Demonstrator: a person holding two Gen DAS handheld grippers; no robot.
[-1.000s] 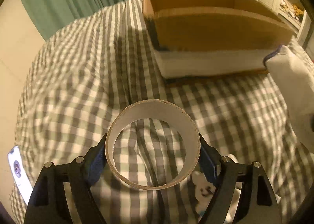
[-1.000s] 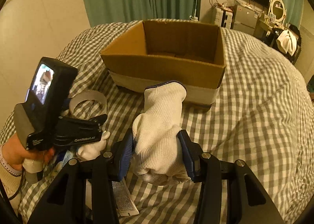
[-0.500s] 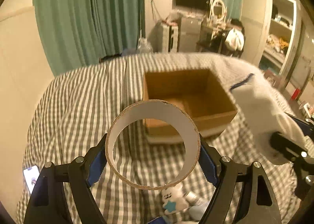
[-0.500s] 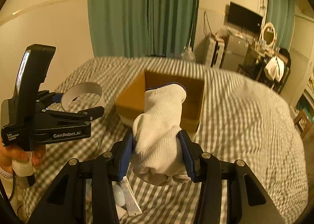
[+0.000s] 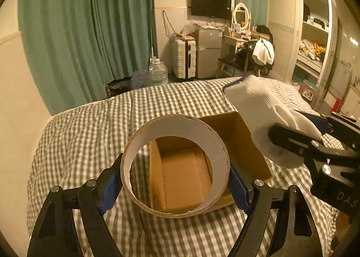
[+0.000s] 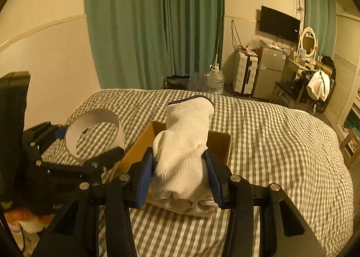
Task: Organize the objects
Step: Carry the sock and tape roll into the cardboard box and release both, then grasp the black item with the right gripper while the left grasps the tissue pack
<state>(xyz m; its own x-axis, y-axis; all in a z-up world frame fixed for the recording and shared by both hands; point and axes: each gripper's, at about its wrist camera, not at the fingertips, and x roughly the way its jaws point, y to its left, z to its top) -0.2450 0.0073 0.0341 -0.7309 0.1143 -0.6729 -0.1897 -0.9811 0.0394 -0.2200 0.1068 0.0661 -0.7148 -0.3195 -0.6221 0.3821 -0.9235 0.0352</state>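
Left wrist: ring (image 5: 175,164) clamped between tool (image 5: 175,180).

Both wrist views look down close — sharing the cardboard box (image 5: 238,142) (image 6: 221,142).

In my jaws: white knit glove (image 6: 183,142), navy cuff; cardboard ring (image 5: 175,164), white inside. Brown box (image 5: 243,144). Bed cover (image 6: 281,135), grey-white gingham. Green curtains (image 6: 155,25).

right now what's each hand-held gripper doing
Left hand-held gripper: closed on the cardboard tape ring.
Right hand-held gripper: closed on the white knit glove.
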